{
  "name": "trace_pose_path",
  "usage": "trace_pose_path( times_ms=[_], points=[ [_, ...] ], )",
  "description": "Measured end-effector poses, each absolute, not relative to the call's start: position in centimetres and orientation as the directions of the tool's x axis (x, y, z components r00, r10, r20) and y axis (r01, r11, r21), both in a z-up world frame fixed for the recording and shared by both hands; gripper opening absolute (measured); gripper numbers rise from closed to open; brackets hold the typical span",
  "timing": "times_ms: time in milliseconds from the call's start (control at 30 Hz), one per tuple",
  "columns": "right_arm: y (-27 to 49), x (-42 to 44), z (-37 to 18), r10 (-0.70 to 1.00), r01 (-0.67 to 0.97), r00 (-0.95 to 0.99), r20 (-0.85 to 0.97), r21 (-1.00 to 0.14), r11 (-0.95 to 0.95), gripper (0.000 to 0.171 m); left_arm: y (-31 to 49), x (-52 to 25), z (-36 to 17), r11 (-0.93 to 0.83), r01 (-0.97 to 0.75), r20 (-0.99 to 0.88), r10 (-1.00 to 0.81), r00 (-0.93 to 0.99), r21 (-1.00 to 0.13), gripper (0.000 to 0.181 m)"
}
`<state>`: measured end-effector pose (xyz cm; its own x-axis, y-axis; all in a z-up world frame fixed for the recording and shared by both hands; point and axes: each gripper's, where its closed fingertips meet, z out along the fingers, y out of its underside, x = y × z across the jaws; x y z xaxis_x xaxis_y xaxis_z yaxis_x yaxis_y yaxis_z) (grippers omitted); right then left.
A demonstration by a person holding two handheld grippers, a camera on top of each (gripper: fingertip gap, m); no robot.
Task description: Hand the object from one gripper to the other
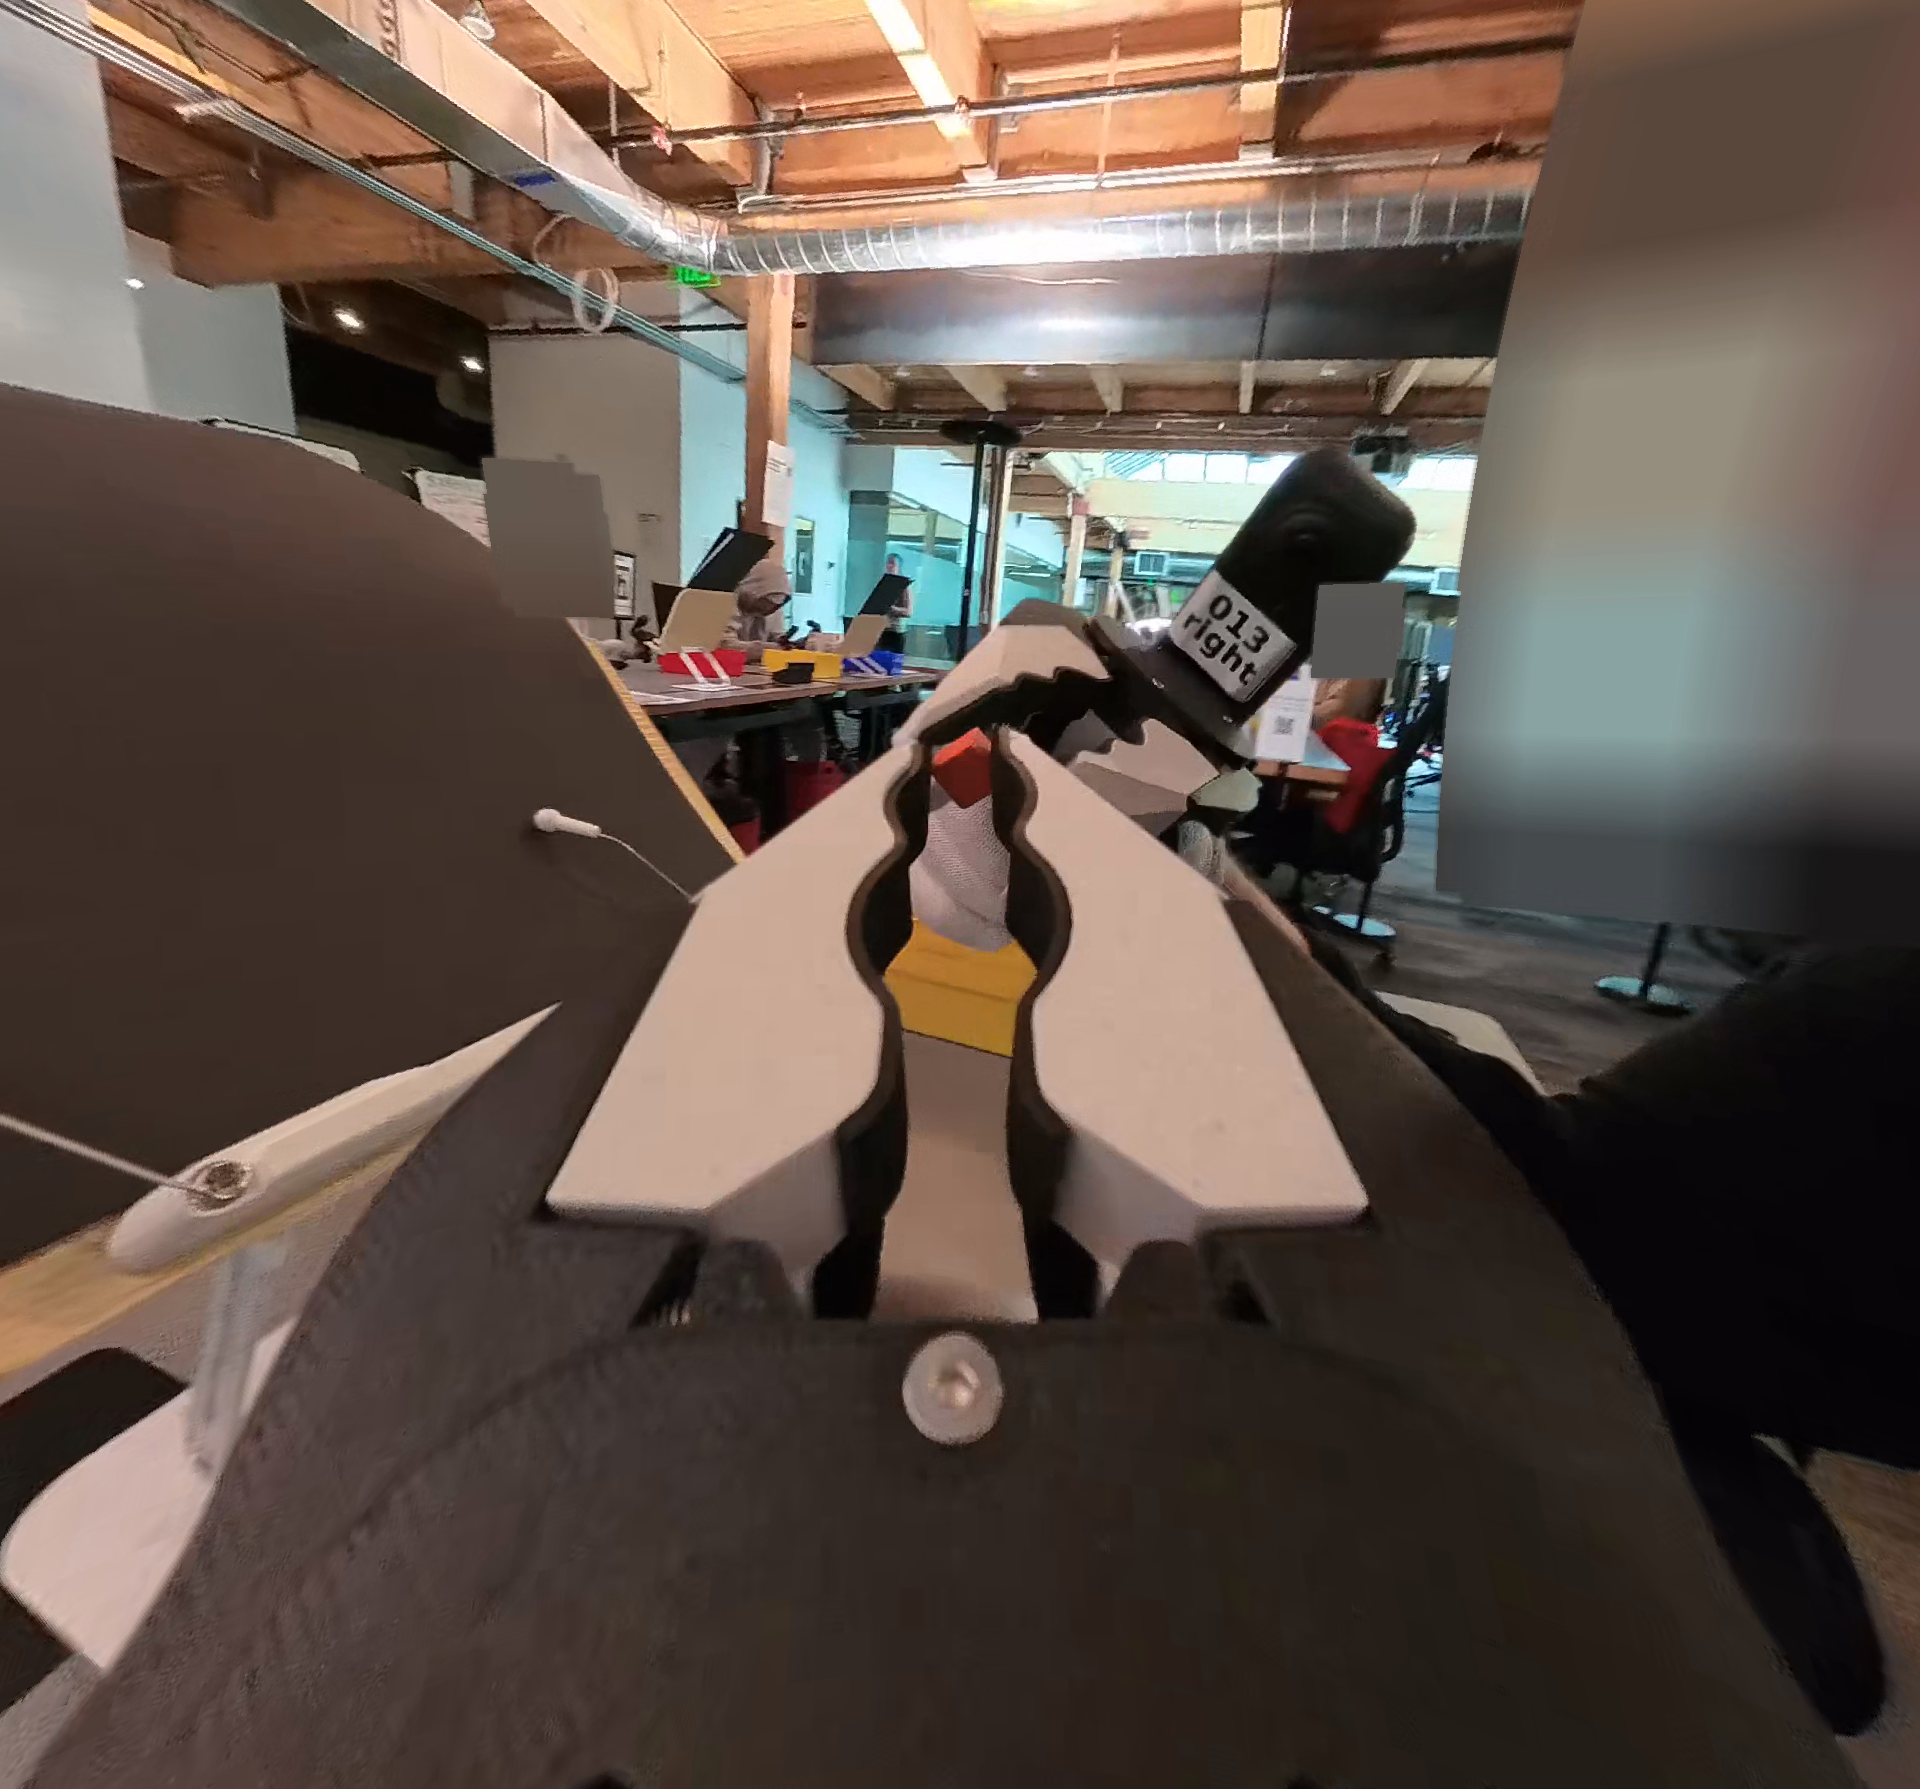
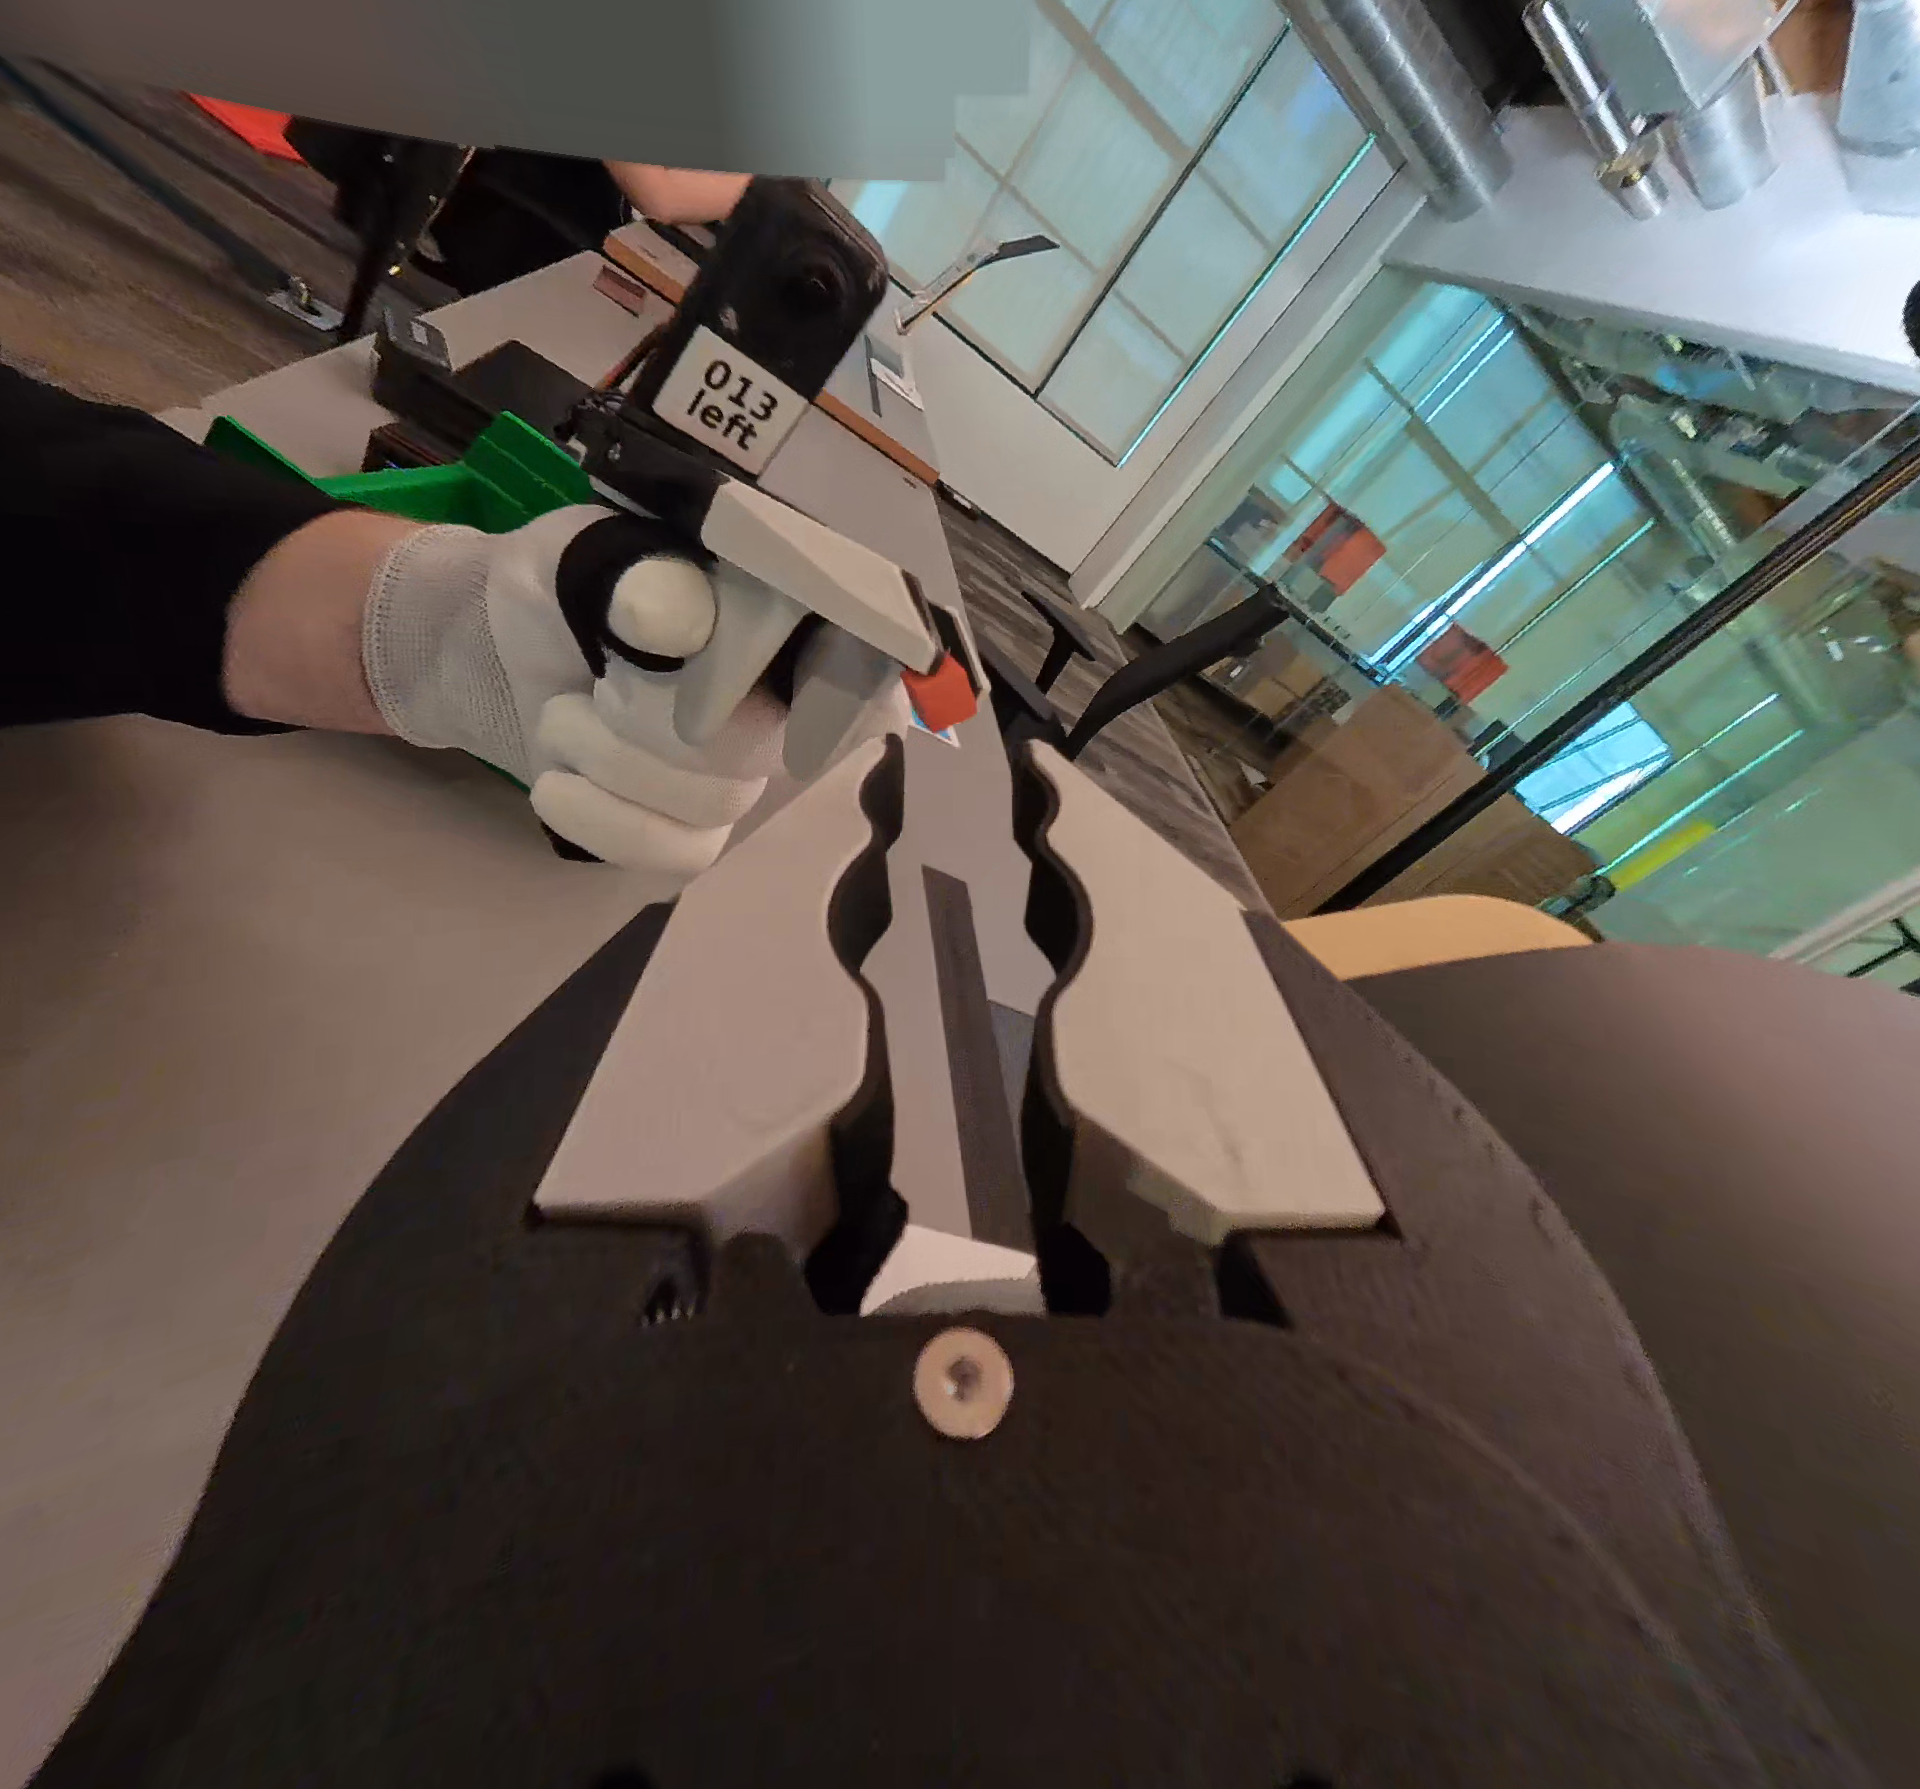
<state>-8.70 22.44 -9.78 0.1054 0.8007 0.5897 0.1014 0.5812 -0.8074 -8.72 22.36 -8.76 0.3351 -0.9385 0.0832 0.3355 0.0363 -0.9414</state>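
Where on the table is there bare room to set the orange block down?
The grey table is bare beside the gloved hand, toward the right wrist view's lower left. Beyond that hand it is crowded: a green part and black boxes. The left gripper, shut on the orange block, faces the open right gripper.

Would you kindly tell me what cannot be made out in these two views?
- Left wrist view: the red block is mostly hidden by the jaws of the left gripper; its shape is unclear.
- Right wrist view: whether the right gripper touches the block cannot be told.
- Both views: grey patches blank out large areas.
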Motion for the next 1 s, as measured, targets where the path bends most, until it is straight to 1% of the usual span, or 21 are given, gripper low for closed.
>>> trace_pose_path(
  times_ms=[167, 533, 633, 900, 1000],
  points=[
    [22.02, -8.97, -9.5, 0.745, 0.124, 0.123, 0.656, -0.755, 0.644, 0.017, 22.24, -8.7, -8.96, -0.048, 0.368, 0.15, -0.955, 0.256, -0.929, 0.009],
    [21.48, -9.4, -10.21, 0.727, 0.146, 0.084, 0.682, -0.73, 0.668, 0.012, 22.06, -8.35, -9.58, -0.111, 0.358, 0.19, -0.962, 0.194, -0.927, 0.009],
    [21.51, -9.37, -10.21, 0.724, 0.151, 0.084, 0.685, -0.727, 0.67, 0.008, 22.0, -8.34, -9.66, -0.125, 0.357, 0.199, -0.964, 0.177, -0.925, 0.009],
    [21.72, -9.32, -10.3, 0.726, 0.157, 0.085, 0.683, -0.728, 0.667, 0.008, 22.14, -8.32, -9.66, -0.116, 0.362, 0.196, -0.962, 0.192, -0.925, 0.009],
    [21.97, -9.3, -10.29, 0.738, 0.161, 0.091, 0.668, -0.741, 0.651, 0.008, 22.6, -8.56, -9.58, -0.073, 0.364, 0.173, -0.953, 0.249, -0.928, 0.012]
  ],
)
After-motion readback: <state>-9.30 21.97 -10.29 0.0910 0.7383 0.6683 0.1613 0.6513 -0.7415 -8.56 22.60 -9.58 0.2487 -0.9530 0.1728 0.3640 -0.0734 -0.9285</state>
